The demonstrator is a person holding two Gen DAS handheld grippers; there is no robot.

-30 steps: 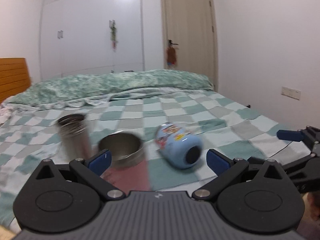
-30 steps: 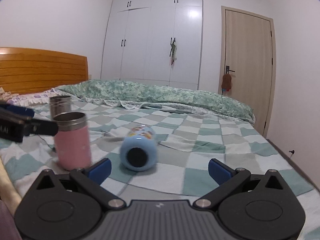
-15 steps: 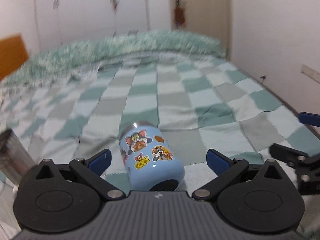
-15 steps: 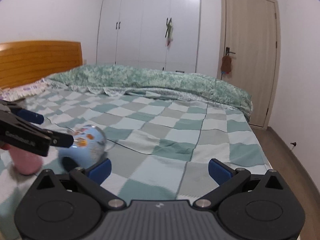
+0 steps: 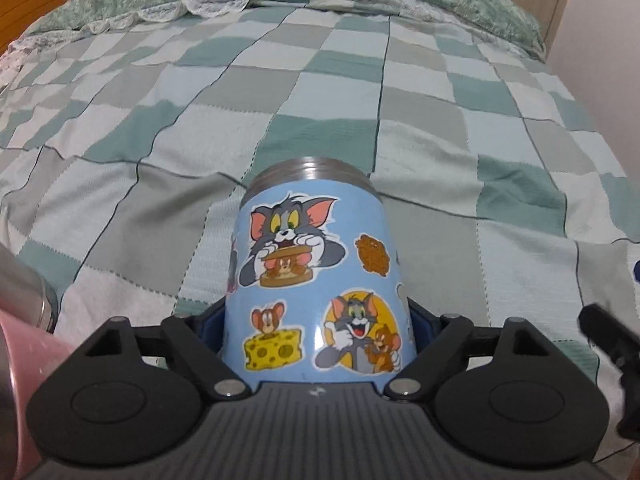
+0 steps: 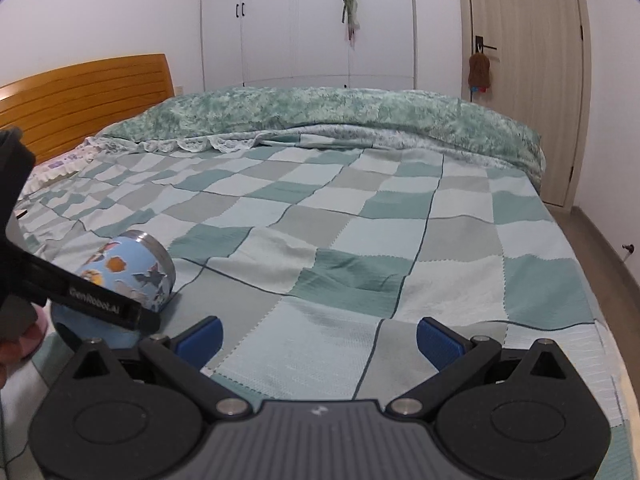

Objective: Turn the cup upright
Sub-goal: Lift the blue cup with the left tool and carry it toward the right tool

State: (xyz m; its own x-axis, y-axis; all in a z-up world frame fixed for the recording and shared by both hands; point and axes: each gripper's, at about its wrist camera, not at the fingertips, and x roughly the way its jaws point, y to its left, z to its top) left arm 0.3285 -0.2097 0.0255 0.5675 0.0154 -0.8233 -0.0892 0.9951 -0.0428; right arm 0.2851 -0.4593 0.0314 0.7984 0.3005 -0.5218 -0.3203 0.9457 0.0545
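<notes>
Left wrist view is filled, from its upper edge down, by the checked bed cover that we work over; a second ago that picture showed the whole bed with three cups spread across it, and now we have closed in on one. Lower centre, the blue cartoon cup lies on its side on the cover, steel rim pointing away from us toward the middle of the frame, base toward the camera. Our left gripper, wide apart half a second ago, now has its blue pads pressed against both flanks of the cup, so we judge the grasp made and the tipping-up next. At the lower left edge a pink cup and a steel cup are only partly seen. From the right wrist view, the cup sits at middle left, and our right gripper hangs spread and empty above the cover.
</notes>
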